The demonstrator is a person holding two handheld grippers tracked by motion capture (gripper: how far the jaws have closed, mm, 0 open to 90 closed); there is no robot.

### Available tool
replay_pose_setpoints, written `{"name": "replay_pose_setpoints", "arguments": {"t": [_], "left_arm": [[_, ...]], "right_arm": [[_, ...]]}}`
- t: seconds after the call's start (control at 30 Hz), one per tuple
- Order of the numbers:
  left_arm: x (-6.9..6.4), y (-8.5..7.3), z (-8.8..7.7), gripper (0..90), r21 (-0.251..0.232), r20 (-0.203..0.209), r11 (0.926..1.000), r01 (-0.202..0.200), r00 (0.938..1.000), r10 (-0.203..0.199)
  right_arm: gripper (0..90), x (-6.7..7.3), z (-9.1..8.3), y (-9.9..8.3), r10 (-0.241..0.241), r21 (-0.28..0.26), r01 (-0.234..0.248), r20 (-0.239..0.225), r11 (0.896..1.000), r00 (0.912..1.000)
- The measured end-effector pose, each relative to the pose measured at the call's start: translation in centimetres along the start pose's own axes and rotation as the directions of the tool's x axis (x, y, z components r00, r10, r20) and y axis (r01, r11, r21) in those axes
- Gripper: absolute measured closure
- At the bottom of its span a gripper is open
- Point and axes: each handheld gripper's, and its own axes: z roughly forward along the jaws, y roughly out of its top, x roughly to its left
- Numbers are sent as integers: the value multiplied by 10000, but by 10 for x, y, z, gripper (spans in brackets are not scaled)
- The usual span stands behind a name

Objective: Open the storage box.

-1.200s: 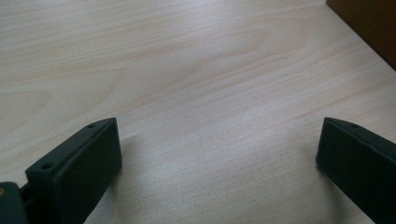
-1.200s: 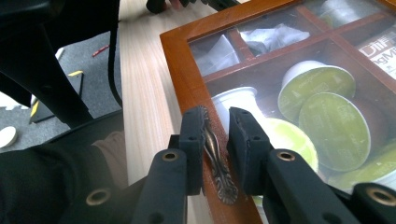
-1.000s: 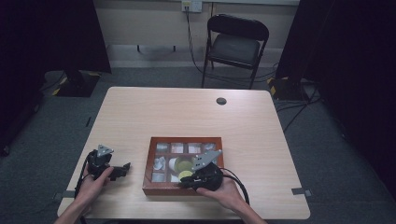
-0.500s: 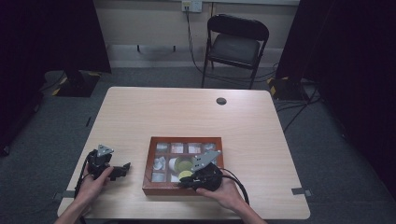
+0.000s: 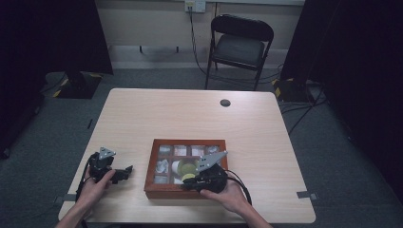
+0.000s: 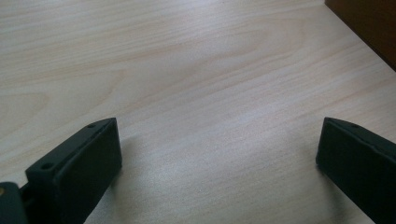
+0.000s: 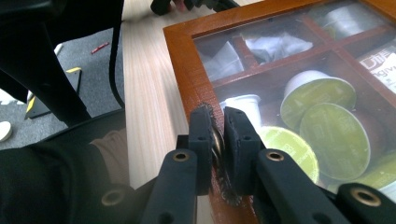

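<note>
A reddish wooden box (image 5: pixel 189 142) with a glass lid lies near the table's front edge. Its compartments hold green-topped pods (image 5: pixel 188 167) and white packets (image 5: pixel 163 166). My right gripper (image 5: pixel 187 184) reaches over the box's front rim, pointing left. In the right gripper view the jaws (image 7: pixel 217 126) are shut on a small metal clasp (image 7: pixel 217 143) on the rim of the box (image 7: pixel 187 60), beside the pods (image 7: pixel 322 126). My left gripper (image 5: pixel 124 172) rests on the table to the left of the box. Its jaws (image 6: pixel 217 149) stand open over bare wood.
A small black disc (image 5: pixel 225 102) lies on the table's far side. A folding chair (image 5: pixel 240 45) stands beyond the table. Cables trail from both grippers toward the front edge. A corner of the box (image 6: pixel 369 23) shows at the left gripper view's upper right.
</note>
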Motion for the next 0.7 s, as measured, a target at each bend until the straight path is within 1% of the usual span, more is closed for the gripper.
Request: {"name": "replay_pose_setpoints", "arguments": {"t": [0.2,0.7], "left_arm": [[0,0,0,0,-3,-4,10000,3,10000,-3],[0,0,0,0,-5,-18,10000,-11,10000,11]], "right_arm": [[819,0,-5,4,56,-213,-56,-12,9998,10000],[816,1,-13,13,251,-339,-246,164,9991,9995]]}}
